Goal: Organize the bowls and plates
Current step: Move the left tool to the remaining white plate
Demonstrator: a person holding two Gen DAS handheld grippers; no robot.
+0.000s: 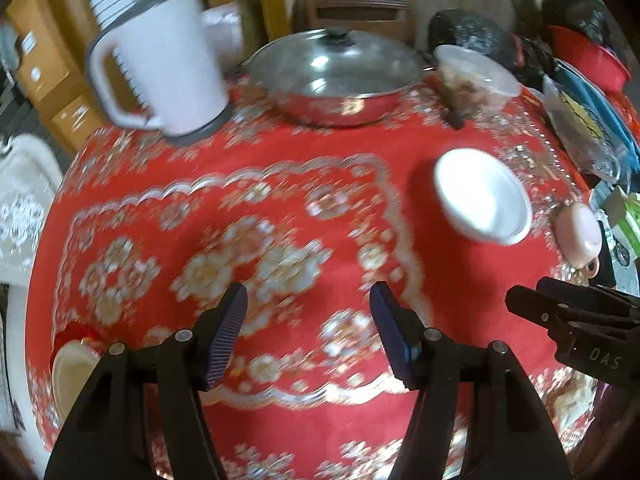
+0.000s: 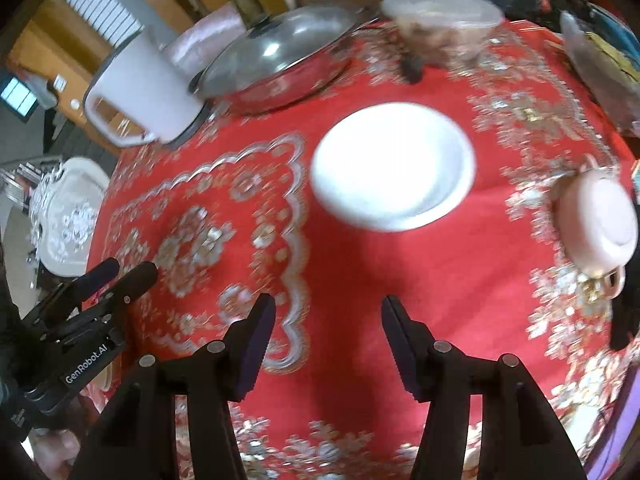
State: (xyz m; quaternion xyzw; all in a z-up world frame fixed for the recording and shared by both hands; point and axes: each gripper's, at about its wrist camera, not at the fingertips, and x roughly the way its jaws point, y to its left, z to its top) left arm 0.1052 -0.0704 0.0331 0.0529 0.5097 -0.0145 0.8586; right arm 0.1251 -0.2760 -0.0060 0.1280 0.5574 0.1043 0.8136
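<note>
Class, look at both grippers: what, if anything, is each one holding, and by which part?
Nothing. The left gripper and right gripper are both open over the tablecloth.

The left tongs (image 1: 308, 332) hang open, fingers spread wide, holding nothing. The right tongs (image 2: 328, 344) are likewise open and empty. Each shows at the edge of the other's view, side by side, near but apart.

- Open tablecloth (image 2: 400, 280) is seen in front of both grippers, w/ nothing on it up to the white bowl (image 2: 392, 166).
- Far edge is blocked by jug (image 2: 140, 92), lidded pan (image 2: 276, 60) & plastic container (image 2: 440, 20).
- Right side is crowded by pink cup (image 2: 598, 220).
</note>
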